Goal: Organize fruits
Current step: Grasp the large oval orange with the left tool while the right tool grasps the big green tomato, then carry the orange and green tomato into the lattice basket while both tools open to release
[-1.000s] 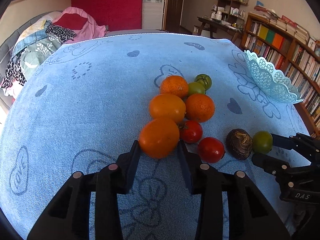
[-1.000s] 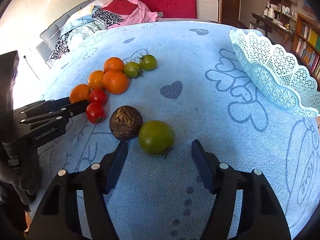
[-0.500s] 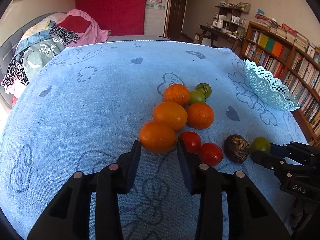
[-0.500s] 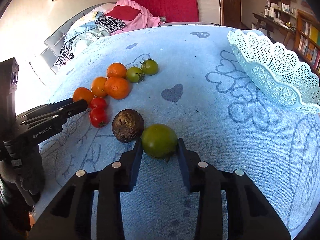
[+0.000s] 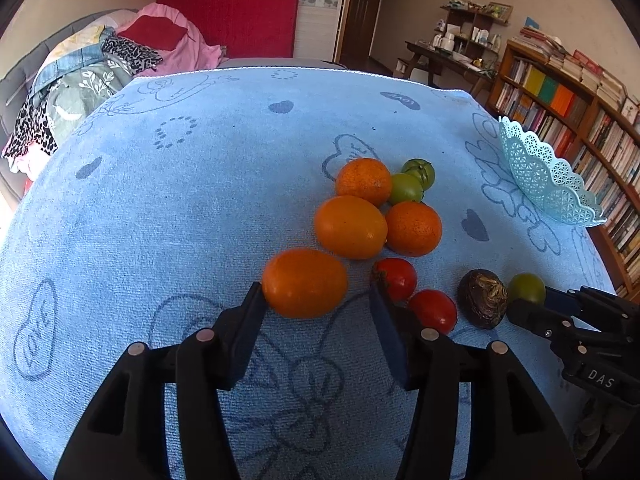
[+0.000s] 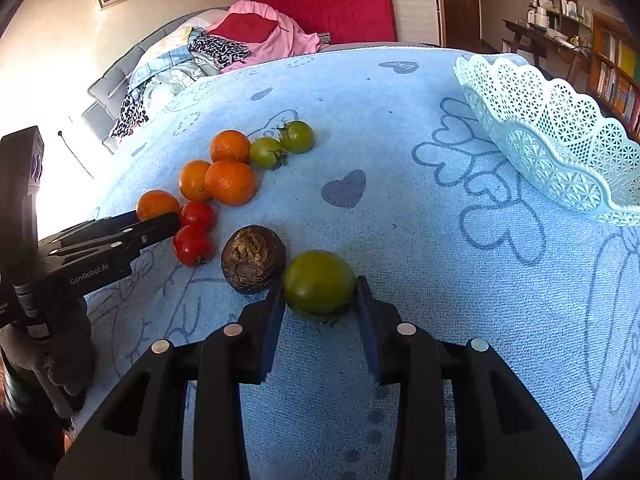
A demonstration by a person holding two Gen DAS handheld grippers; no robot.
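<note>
Green tomato [image 6: 319,282] clamped in your right tool [image 6: 319,304]; left tool [image 5: 316,300] spread, straddling orange [image 5: 305,282]. Next: lift tomato to basket [image 6: 560,152].

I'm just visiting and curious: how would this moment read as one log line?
left gripper: open around orange | right gripper: shut on green tomato | basket: no fruit visible

- blue towel cloth [image 6: 400,240] under both tools: terry, matt, nubby
- basket [image 6: 560,152] far right of right gripper [image 6: 320,300]: pale plastic lattice, slight sheen
- green tomato [image 6: 319,282] between its matt black plastic fingers [image 6: 268,320]: smooth, glossy
- brown fruit [image 6: 252,258] just left: rough, wrinkled, dull
- orange [image 5: 305,282] at left gripper [image 5: 316,304]: waxy, finely pitted
</note>
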